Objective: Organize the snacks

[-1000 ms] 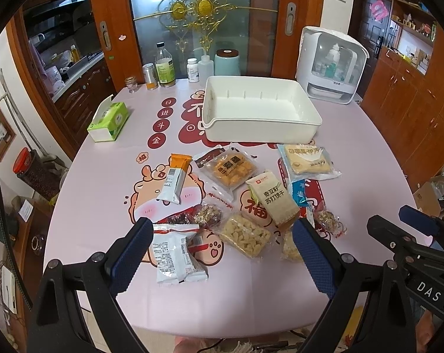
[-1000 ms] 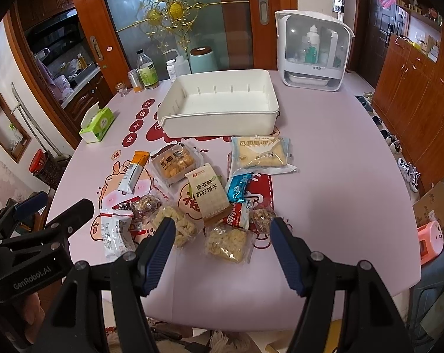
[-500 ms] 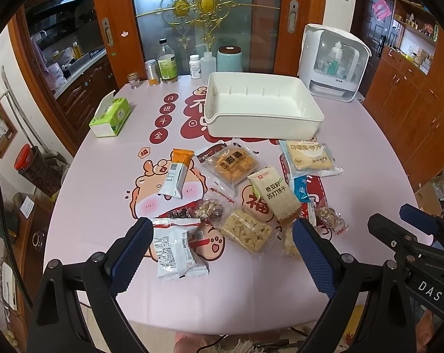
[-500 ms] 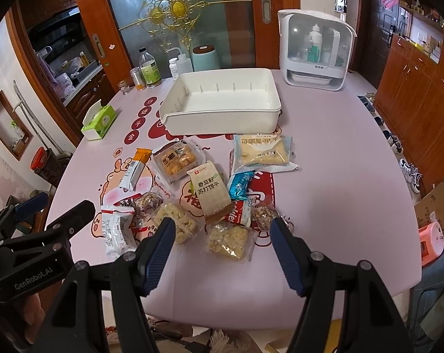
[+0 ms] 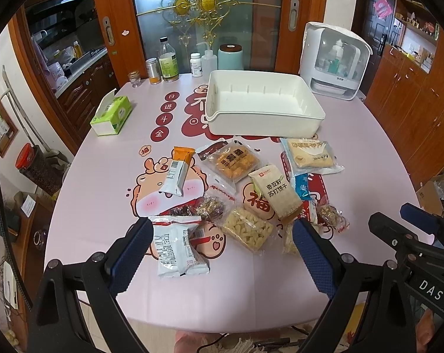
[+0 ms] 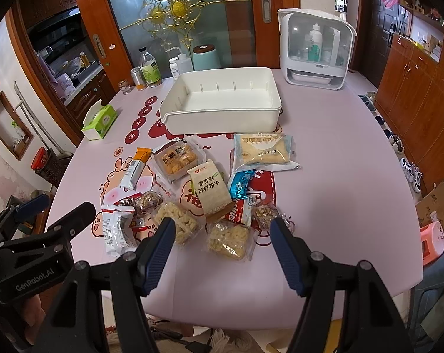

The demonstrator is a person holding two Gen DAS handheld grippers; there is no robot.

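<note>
Several snack packets lie on the pink table in front of an empty white bin [image 5: 263, 108] [image 6: 222, 108]. Among them are a white packet [image 5: 178, 248] [image 6: 116, 232], an orange bar [image 5: 178, 170], a beige cracker pack [image 5: 276, 189] [image 6: 211, 189], a yellow pastry pack [image 5: 233, 161], a cake pack [image 6: 261, 150] and clear packs of puffed pieces [image 5: 248, 229] [image 6: 229, 239]. My left gripper [image 5: 222, 238] is open and empty above the near packets. My right gripper [image 6: 222, 235] is open and empty over the near puffed pack.
A green tissue box [image 5: 111, 114] sits at the left. Bottles and jars [image 5: 169, 61] stand along the far edge by a white cabinet appliance [image 5: 335, 61]. The table's near edge [image 5: 222, 320] is just below the grippers.
Both grippers have drifted slightly back and up, so the table and snacks sit a little lower and farther in view. Nothing on the table has moved.
</note>
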